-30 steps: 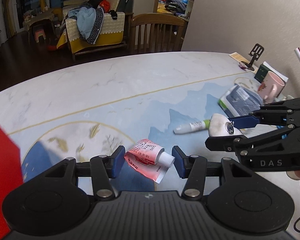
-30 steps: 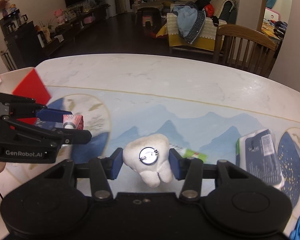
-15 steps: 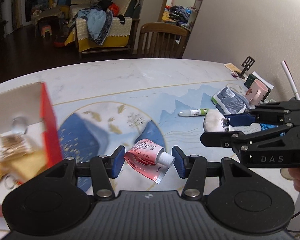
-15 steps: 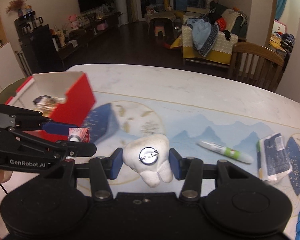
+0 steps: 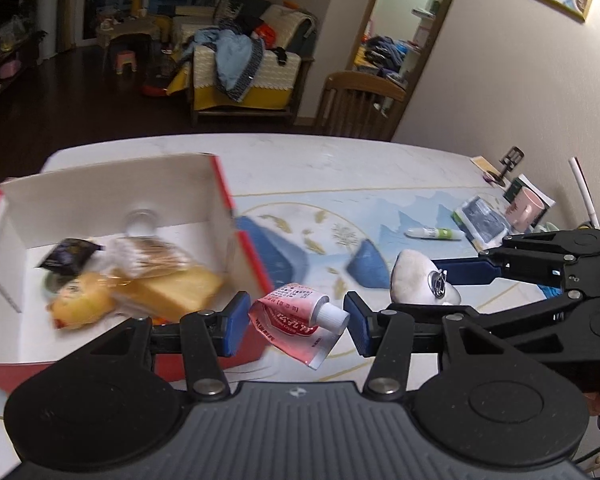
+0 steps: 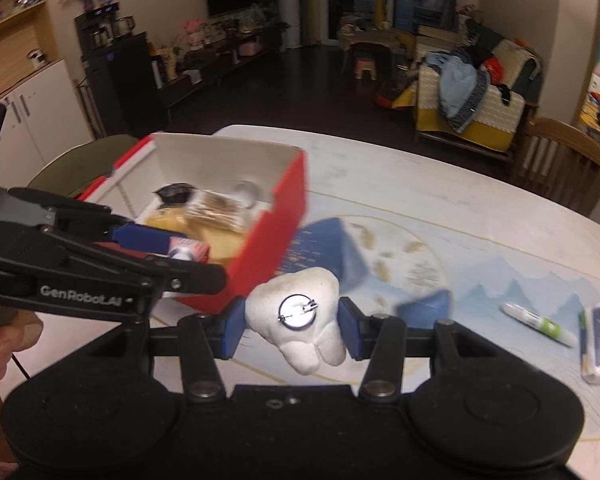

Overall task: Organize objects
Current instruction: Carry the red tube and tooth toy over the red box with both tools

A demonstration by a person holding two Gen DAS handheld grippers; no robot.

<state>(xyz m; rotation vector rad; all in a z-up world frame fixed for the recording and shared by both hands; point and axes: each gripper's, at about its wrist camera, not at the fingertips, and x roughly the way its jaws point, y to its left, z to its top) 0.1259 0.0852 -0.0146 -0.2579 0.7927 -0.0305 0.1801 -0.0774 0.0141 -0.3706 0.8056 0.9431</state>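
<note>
While the snacks inside the red box are too blurry to identify, both grips read fine. Left gripper pinches a pink tube by the box's near right corner; right gripper, beside it, clamps a white plush tooth above the table.

"genrobot.ai" in white letters on the black side of the left gripper, read from the right wrist view. small red print in rows on the pink tube clamped in that gripper, too fine and blurred to read. white print lines on the blue box beside the red box, smeared, unreadable. label on the white-and-green pen illegible.
</note>
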